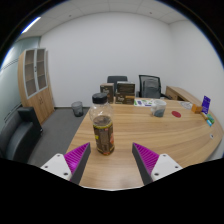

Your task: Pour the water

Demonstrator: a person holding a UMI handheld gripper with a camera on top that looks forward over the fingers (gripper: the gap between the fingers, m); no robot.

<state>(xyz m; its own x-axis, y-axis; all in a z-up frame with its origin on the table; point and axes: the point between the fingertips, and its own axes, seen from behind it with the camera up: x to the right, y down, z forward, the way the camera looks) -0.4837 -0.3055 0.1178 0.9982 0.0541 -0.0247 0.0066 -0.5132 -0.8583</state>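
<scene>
A clear plastic bottle (103,133) with a brown label and a pale cap stands upright on the wooden table (150,135). It is just ahead of my gripper (112,157), nearer the left finger. My fingers are open, the purple pads (77,156) wide apart, with only bare tabletop between them. A small dark cup (158,110) stands farther back on the table to the right.
A brown box (124,94) and dark items sit at the table's far end. Black office chairs (148,85) stand behind it. A wooden cabinet (38,82) is against the left wall, a dark armchair (22,135) below it. Small objects (206,110) lie at the right edge.
</scene>
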